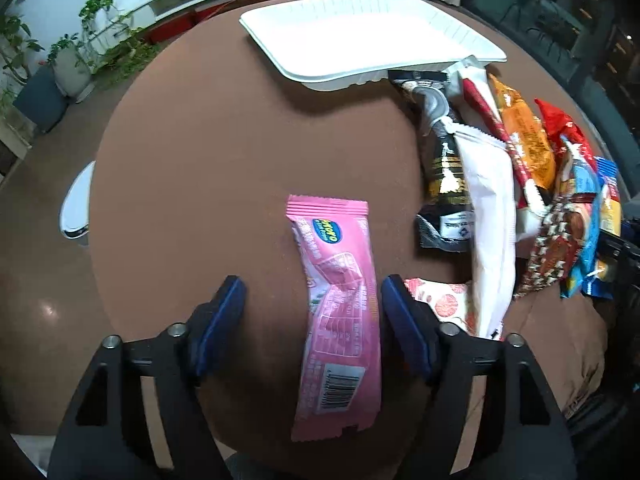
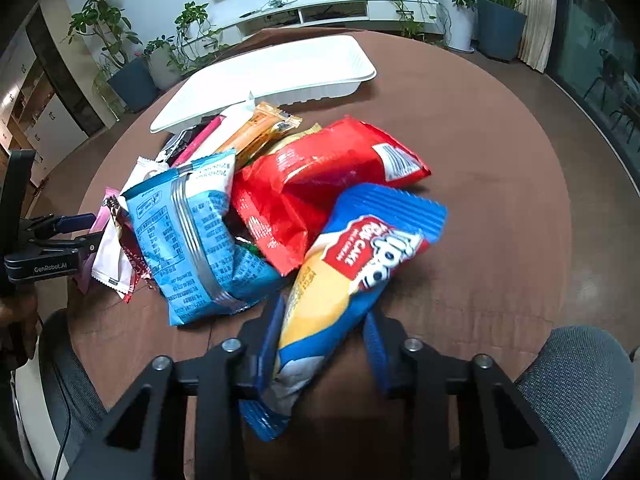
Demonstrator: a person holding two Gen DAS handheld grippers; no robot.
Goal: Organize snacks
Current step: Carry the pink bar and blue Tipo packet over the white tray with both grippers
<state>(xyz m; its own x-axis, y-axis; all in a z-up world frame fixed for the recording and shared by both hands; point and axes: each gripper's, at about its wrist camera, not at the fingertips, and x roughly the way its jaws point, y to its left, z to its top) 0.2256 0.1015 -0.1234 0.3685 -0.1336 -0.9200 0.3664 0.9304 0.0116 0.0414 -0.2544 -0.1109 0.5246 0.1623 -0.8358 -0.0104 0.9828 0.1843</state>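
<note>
A pink snack packet (image 1: 336, 312) lies flat on the round brown table (image 1: 200, 160) between the fingers of my left gripper (image 1: 310, 304). That gripper is open, with its left pad well clear of the packet and its right pad at the packet's edge. My right gripper (image 2: 322, 332) is shut on a blue and yellow roll cake packet (image 2: 352, 272), which tilts up over the pile. A white tray (image 1: 360, 40) stands at the far side of the table and also shows in the right wrist view (image 2: 280, 76). The left gripper (image 2: 60, 228) shows at the left edge there.
Several snack packets lie heaped between the grippers: a red bag (image 2: 320, 176), a light blue bag (image 2: 188, 236), an orange bar (image 2: 260, 128) and a white and black packet (image 1: 488, 208). A grey chair (image 2: 580, 380) stands at the near right. Potted plants (image 2: 120, 60) line the far wall.
</note>
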